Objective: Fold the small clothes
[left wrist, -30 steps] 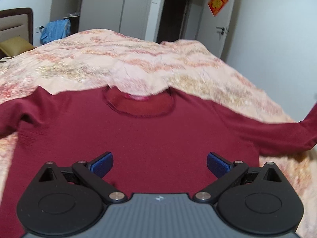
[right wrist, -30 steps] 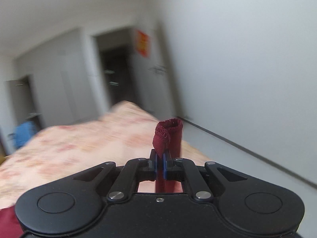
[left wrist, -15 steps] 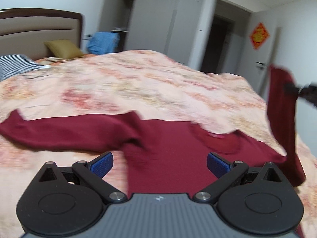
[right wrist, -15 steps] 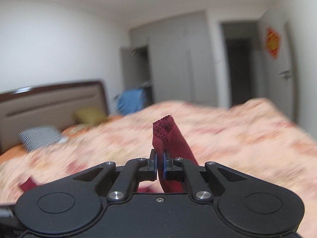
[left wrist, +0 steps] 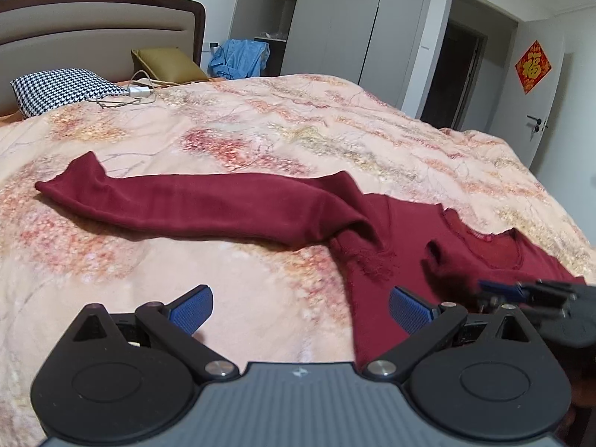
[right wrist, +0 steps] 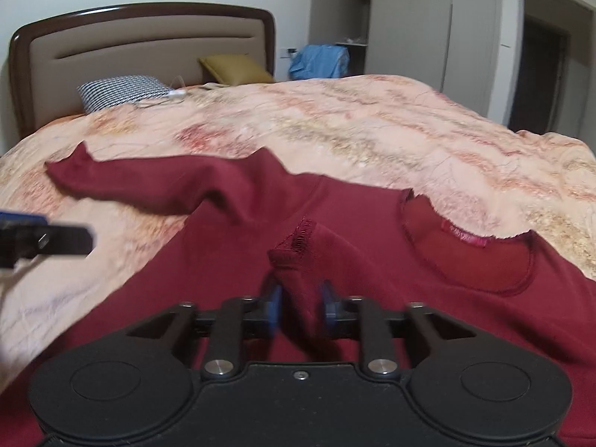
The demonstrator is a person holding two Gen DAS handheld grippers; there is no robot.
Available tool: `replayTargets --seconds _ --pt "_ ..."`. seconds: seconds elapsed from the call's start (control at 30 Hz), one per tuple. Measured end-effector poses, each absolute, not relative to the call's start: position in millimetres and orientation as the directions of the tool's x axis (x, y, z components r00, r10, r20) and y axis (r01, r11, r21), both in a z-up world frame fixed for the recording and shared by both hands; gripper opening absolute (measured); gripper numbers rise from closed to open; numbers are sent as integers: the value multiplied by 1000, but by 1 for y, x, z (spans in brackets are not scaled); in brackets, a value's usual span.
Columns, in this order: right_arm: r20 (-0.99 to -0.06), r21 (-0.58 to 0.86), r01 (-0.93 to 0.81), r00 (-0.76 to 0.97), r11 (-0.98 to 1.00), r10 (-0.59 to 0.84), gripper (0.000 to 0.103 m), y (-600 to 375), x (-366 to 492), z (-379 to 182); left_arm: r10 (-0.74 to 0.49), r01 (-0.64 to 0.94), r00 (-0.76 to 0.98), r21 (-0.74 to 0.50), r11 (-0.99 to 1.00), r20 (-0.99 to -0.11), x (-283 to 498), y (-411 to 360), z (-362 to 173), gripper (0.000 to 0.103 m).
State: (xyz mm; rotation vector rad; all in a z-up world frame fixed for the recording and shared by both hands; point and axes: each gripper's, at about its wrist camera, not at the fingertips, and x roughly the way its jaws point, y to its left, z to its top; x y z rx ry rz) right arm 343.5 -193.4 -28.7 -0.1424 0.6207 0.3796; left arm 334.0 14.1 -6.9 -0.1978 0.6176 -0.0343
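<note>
A dark red long-sleeved top point(left wrist: 395, 231) lies face up on the bed point(left wrist: 260, 130), its body toward the near right edge and its round neck opening point(right wrist: 469, 253) pointing up the bed. One sleeve point(left wrist: 201, 205) stretches flat across the bedspread toward the left, its cuff well apart from the body. The other sleeve is brought over the chest, and its cuff point(right wrist: 298, 246) stands up in a small peak just in front of the right gripper point(right wrist: 300, 305).

The right gripper's blue pads point(right wrist: 273, 305) are parted by a narrow gap with the sleeve fabric running between them; the pads look slightly off the cloth, though blur makes contact hard to judge. The left gripper point(left wrist: 298, 307) hovers over the bedspread beside the top's left side edge, its fingers spread wide and holding nothing.

Further out, a black-and-white checked pillow point(left wrist: 63, 89) and an olive cushion point(left wrist: 167, 65) rest against the padded headboard point(right wrist: 149, 56), with a white charger and cable point(left wrist: 138, 93) next to them. A blue garment point(left wrist: 240, 57) is heaped beyond the bed near grey wardrobes point(left wrist: 335, 22), and a red paper decoration point(left wrist: 532, 67) hangs on the white door at the right
</note>
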Motion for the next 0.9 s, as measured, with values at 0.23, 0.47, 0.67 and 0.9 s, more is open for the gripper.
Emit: replayTargets --seconds 0.23,0.47,0.67,0.9 --pt "-546 -19 -362 785 932 294 76 -262 299 -6 -173 46 825 -241 970 -538 353 -29 -6 103" --pt "-476 -206 -76 879 976 -32 78 -360 236 -8 -211 103 825 -228 968 -524 376 -91 -25 103" --pt "-476 -299 127 839 946 -263 62 -414 229 -43 -105 8 812 -168 986 -575 382 -102 -54 103" --pt "-432 -290 180 852 940 -296 8 -426 257 -57 -118 4 821 -201 980 -559 377 -94 -63 103"
